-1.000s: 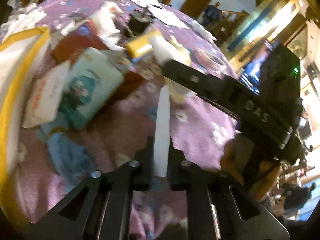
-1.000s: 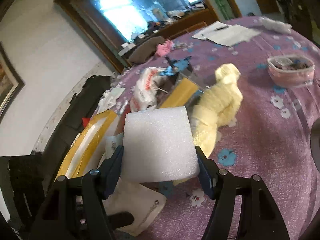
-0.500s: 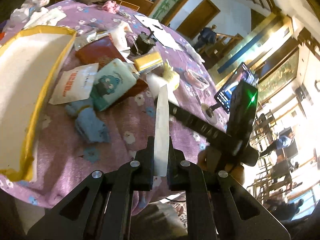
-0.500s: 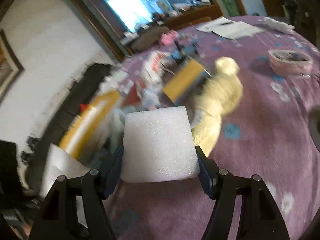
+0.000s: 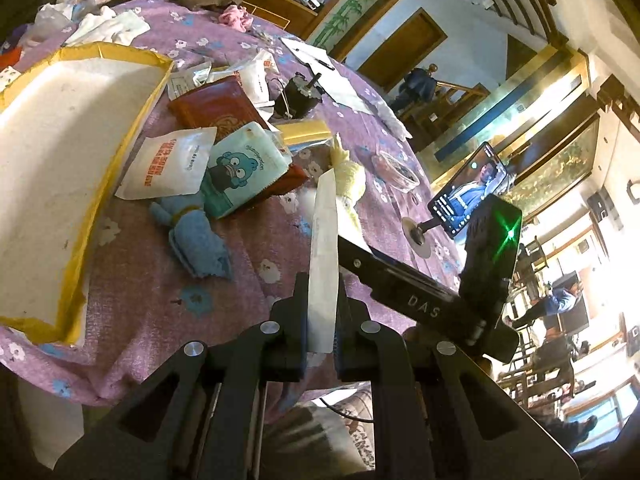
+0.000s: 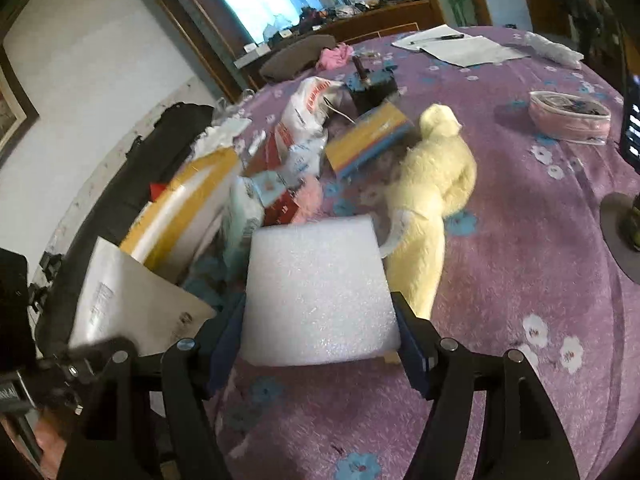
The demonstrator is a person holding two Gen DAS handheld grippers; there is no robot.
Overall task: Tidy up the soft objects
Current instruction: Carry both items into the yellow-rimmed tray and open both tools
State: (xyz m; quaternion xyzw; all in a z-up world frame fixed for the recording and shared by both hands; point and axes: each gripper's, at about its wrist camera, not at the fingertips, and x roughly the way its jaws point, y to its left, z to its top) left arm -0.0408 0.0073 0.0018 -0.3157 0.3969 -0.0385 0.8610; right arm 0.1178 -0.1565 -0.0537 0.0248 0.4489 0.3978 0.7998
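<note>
A round tabletop (image 5: pixel 248 248) under a purple flowered cloth is sitting in a dim, wood-trimmed room. Held over its near edge, a white foam block (image 6: pixel 316 292) is filling the right tool (image 6: pixel 320 344), whose two fingers are pressing on the block's sides. The left tool (image 5: pixel 320 320) is pinching a thin white sheet (image 5: pixel 324 256) edge-on, its fingers nearly together around it. Just beyond the foam a yellow plush (image 6: pixel 432 184) is lying on the cloth, and a blue cloth (image 5: pixel 192 236) is lying near the left tool. Past these, a teal cartoon pack (image 5: pixel 240 168), a white pouch (image 5: pixel 172 164) and a red packet (image 5: pixel 216 108) are overlapping in a pile. A yellow-rimmed tray (image 5: pixel 120 132) is lying at the left edge, and a phone (image 5: pixel 468 196) is standing on a stand at the right.
</note>
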